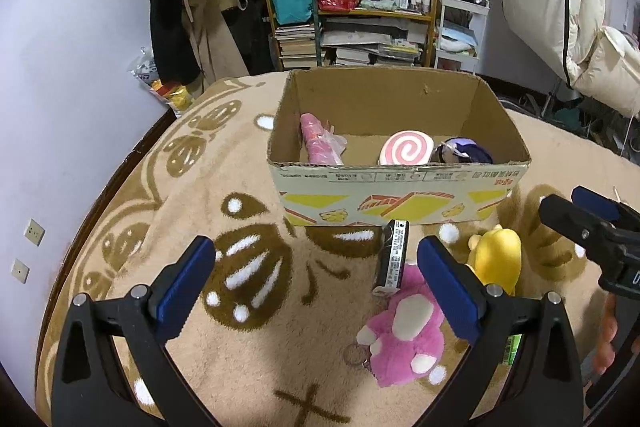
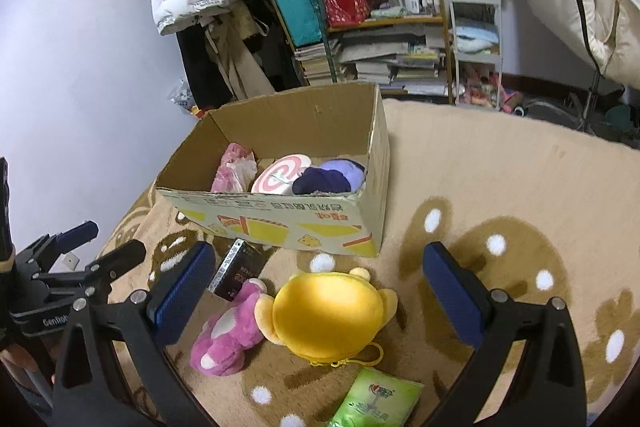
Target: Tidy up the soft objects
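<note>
In front of the cardboard box [image 2: 280, 227], our right gripper [image 2: 316, 291] hangs spread and empty over the yellow plush [image 2: 328, 315]. We should pinch its body centrally. Our left gripper [image 1: 316, 287] is released too.

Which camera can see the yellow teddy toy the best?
The right wrist view. There the yellow plush toy lies whole and in the open between the open right gripper's fingers. In the left wrist view it is off to the side, partly hidden behind a finger of the left gripper.

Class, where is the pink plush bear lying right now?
Both views show the pink plush bear on the patterned blanket, left of the yellow plush toy, before the cardboard box.
</note>
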`<act>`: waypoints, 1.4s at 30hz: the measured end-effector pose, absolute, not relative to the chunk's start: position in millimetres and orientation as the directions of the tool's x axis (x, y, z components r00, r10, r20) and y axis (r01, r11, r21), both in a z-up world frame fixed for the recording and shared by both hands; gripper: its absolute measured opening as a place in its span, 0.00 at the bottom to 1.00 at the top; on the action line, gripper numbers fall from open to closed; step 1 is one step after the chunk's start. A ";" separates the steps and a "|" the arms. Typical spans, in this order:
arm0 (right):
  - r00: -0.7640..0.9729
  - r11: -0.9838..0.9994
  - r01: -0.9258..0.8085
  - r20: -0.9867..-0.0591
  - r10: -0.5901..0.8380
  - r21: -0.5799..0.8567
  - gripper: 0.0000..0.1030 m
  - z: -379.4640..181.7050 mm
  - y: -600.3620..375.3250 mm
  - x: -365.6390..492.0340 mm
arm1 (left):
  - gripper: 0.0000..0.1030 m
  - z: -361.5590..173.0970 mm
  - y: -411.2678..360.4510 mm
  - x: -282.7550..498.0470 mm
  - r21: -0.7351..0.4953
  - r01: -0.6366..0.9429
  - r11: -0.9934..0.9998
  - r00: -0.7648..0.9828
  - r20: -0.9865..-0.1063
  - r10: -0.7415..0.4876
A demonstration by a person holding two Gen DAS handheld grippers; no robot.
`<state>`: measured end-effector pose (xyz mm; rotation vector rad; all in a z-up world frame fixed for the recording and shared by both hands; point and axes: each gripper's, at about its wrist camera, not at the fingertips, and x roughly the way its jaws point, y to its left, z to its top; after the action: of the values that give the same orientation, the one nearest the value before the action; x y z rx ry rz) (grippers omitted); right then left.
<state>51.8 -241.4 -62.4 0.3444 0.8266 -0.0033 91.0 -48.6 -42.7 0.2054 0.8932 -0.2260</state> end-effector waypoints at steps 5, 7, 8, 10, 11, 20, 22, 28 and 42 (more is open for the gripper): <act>0.660 0.935 0.159 -0.739 0.138 0.316 1.00 -73.7 -246.4 60.7 | 0.97 -53.5 -52.5 98.7 0.083 0.294 0.952 0.582 -0.806 -0.109; 0.650 0.931 0.171 -0.747 0.140 0.323 1.00 -78.7 -248.4 63.0 | 0.97 -57.1 -54.4 101.2 0.086 0.300 0.950 0.575 -0.811 -0.108; 0.644 0.928 0.179 -0.752 0.141 0.327 1.00 -81.7 -249.5 65.1 | 0.97 -59.2 -55.3 102.1 0.088 0.302 0.949 0.572 -0.813 -0.107; 0.634 0.922 0.186 -0.758 0.151 0.339 1.00 -86.3 -251.9 67.3 | 0.97 -63.5 -58.1 104.4 0.091 0.308 0.947 0.563 -0.820 -0.105; 0.625 0.919 0.192 -0.765 0.156 0.345 1.00 -89.5 -252.7 70.0 | 0.97 -65.4 -59.1 104.6 0.093 0.310 0.946 0.559 -0.823 -0.103; 0.573 0.915 0.213 -0.802 0.168 0.343 1.00 -108.7 -253.6 79.5 | 0.97 -85.0 -72.3 111.4 0.106 0.344 0.933 0.523 -0.847 -0.096; 0.562 0.914 0.216 -0.809 0.172 0.344 1.00 -112.3 -253.8 81.1 | 0.97 -89.7 -76.2 112.8 0.110 0.350 0.930 0.514 -0.853 -0.092; 0.528 0.902 0.231 -0.825 0.199 0.365 1.00 -122.5 -254.6 86.6 | 0.97 -100.6 -83.6 115.8 0.123 0.370 0.921 0.497 -0.864 -0.084; 0.459 0.898 0.232 -0.856 0.237 0.373 1.00 -141.5 -247.5 93.1 | 0.97 -123.0 -93.2 120.0 0.162 0.404 0.900 0.466 -0.883 -0.050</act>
<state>93.1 -247.5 -141.5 0.4800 1.1056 0.0030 120.0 -93.2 -123.0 0.3754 1.0549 -0.2867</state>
